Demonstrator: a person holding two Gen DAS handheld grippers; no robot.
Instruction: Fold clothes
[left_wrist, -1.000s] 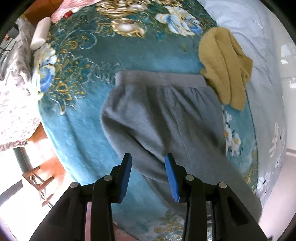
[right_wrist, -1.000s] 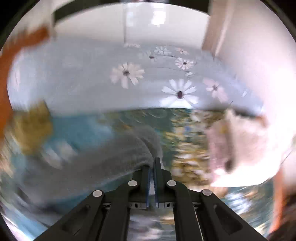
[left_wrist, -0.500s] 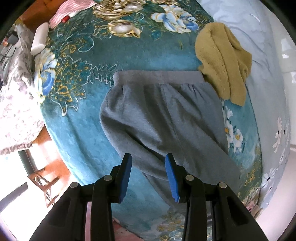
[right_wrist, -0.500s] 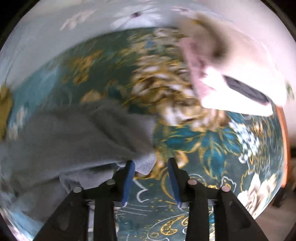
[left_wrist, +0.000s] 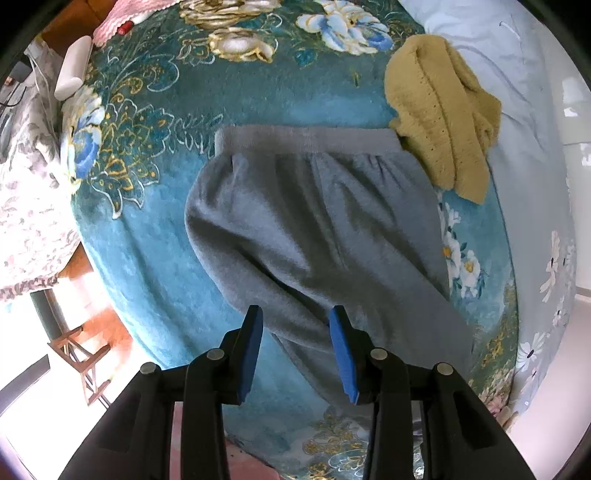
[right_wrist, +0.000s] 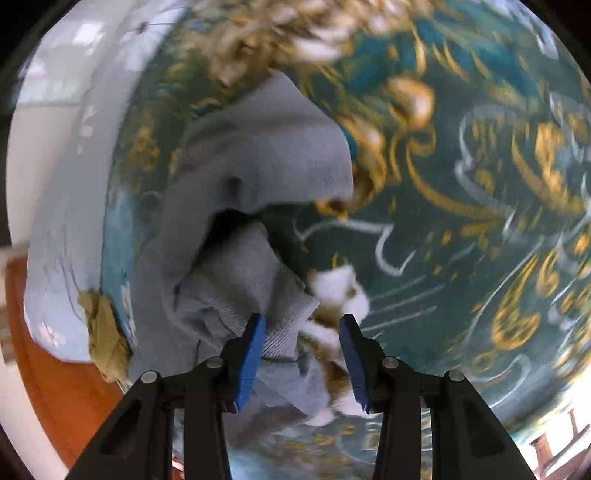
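You see plain grey trousers (left_wrist: 314, 229) on a teal blanket (left_wrist: 147, 236) patterned with gold scrolls and blue-and-white flowers. Your mustard knit (left_wrist: 443, 118) lies on a pale blue sheet (left_wrist: 532, 155) printed with white daisies. Both grippers (left_wrist: 295, 343) (right_wrist: 301, 354) are black with blue pads (left_wrist: 341, 350). At the far corner there's a pink cloth (left_wrist: 122, 18).

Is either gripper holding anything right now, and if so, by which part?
Nothing is held. The left gripper is open above the grey sweatpants; the right gripper is open at their crumpled leg end, not clamped on it.
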